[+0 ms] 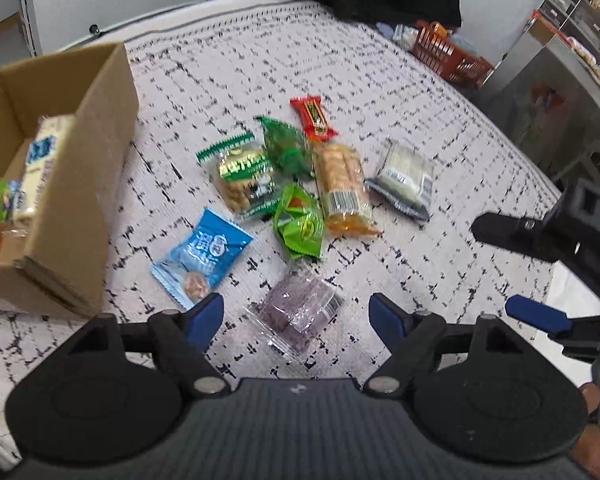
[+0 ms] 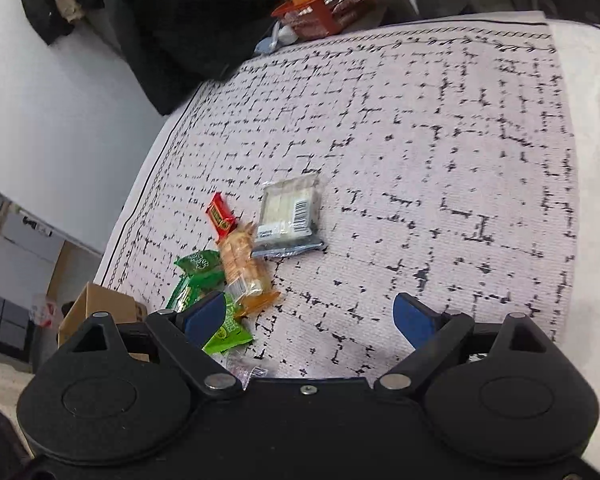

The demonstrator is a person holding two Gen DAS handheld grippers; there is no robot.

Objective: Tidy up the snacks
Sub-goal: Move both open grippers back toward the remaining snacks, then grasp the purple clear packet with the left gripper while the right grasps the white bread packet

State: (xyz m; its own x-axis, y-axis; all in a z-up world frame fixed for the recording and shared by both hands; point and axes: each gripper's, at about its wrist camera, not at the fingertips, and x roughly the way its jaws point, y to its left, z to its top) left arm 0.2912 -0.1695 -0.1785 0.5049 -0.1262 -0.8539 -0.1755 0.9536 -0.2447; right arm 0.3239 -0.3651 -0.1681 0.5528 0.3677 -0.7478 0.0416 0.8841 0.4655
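My left gripper (image 1: 296, 316) stands wide open and holds nothing; its blue pads (image 1: 204, 318) straddle the clear packet of purple pieces (image 1: 298, 316), which lies flat on the patterned mat (image 1: 440, 152) just ahead of the jaws. I judge this spread is set for a pick of that packet, the nearest item. My right gripper (image 2: 310, 320) is likewise fully open and empty, hovering over bare mat at 3 o'clock of the snack cluster, well apart from the box.

The cardboard box (image 1: 100, 128) sits at 9 o'clock in the left wrist view, open at the top, already containing a pale packet with a blue label (image 1: 44, 160) and smaller items. I judge it to be the collection point, placed close beside the pile to shorten each transfer.

Remaining snacks lie loose on the mat:
- blue pouch (image 1: 204, 256), at 10 o'clock of the purple packet;
- light green pouch (image 1: 300, 228), at 12 o'clock of it;
- cookie bag with green trim (image 1: 244, 176);
- dark green pouch (image 1: 288, 148);
- red bar (image 1: 314, 118), farthest away;
- cracker sleeve (image 1: 342, 188), touching the green pouches;
- white packet (image 1: 404, 180), at 3 o'clock of the sleeve.

Labelling: barcodes show on the cracker sleeve and on the white packet. Print on the blue pouch, red bar and cookie bag is too blurred to read; no brand can be stated.

An orange basket (image 1: 448, 56) stands off the mat at 1 o'clock, not in use.
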